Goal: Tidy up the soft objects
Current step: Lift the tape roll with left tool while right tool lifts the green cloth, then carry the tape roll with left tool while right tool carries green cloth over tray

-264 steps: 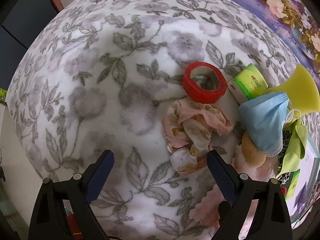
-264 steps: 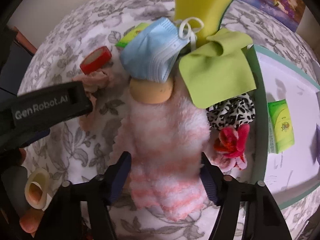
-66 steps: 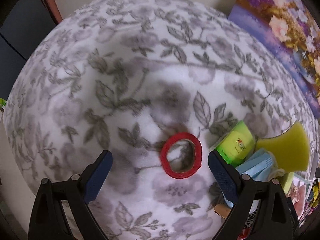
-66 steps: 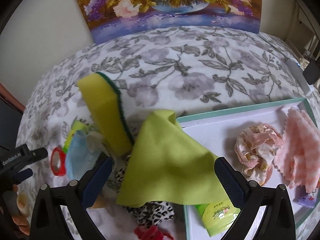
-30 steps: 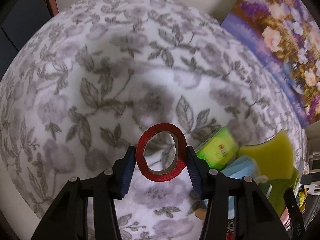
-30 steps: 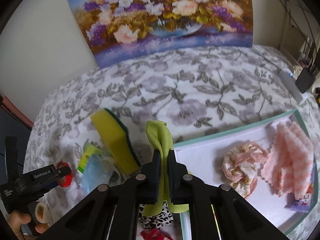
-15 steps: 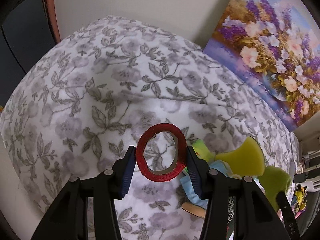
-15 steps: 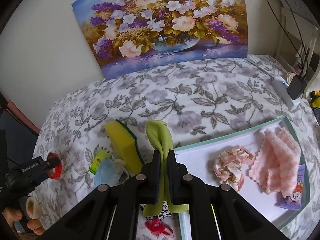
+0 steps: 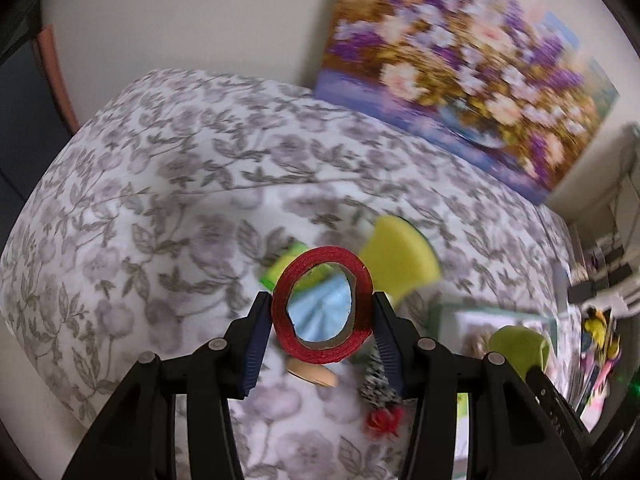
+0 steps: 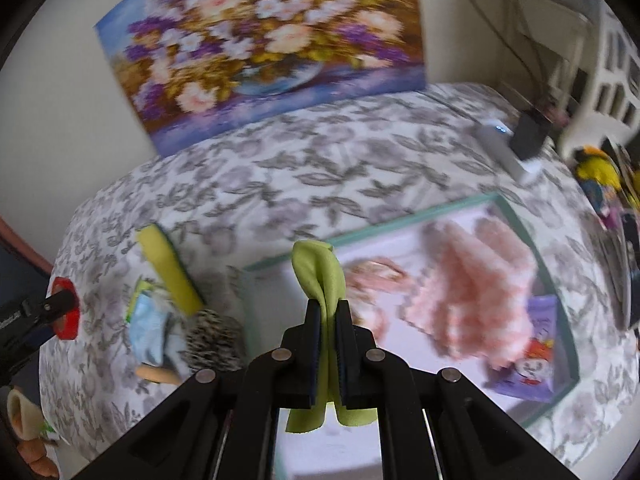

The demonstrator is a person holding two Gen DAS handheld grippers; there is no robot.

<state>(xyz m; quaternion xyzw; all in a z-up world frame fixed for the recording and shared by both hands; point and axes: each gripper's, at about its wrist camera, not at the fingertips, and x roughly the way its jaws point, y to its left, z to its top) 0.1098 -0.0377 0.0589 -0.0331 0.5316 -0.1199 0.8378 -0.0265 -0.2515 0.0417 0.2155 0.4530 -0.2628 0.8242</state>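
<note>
My left gripper (image 9: 323, 308) is shut on a red tape roll (image 9: 322, 304), held up over the flowered bedspread; the red tape roll (image 10: 64, 307) also shows at the far left of the right wrist view. My right gripper (image 10: 328, 320) is shut on a lime-green cloth (image 10: 320, 276), which hangs above the near corner of the white tray (image 10: 568, 344) with a teal rim. In the tray lie a pink striped fluffy cloth (image 10: 480, 292) and a crumpled pink floral cloth (image 10: 372, 276). Below the tape lies a pile: yellow sponge (image 9: 400, 260), blue face mask (image 9: 320, 312), leopard-print fabric (image 9: 376, 384).
A flower painting (image 10: 264, 40) leans on the wall behind the bed. A purple card (image 10: 532, 360) lies in the tray's near right corner. A white device (image 10: 504, 152) and a black box sit at the bed's far right. A red-pink item (image 9: 384, 420) lies near the leopard fabric.
Both grippers have risen and swung right. The tape roll now hangs over the pile instead of bare bedspread. The green cloth has moved from beside the tray's corner to over the tray.
</note>
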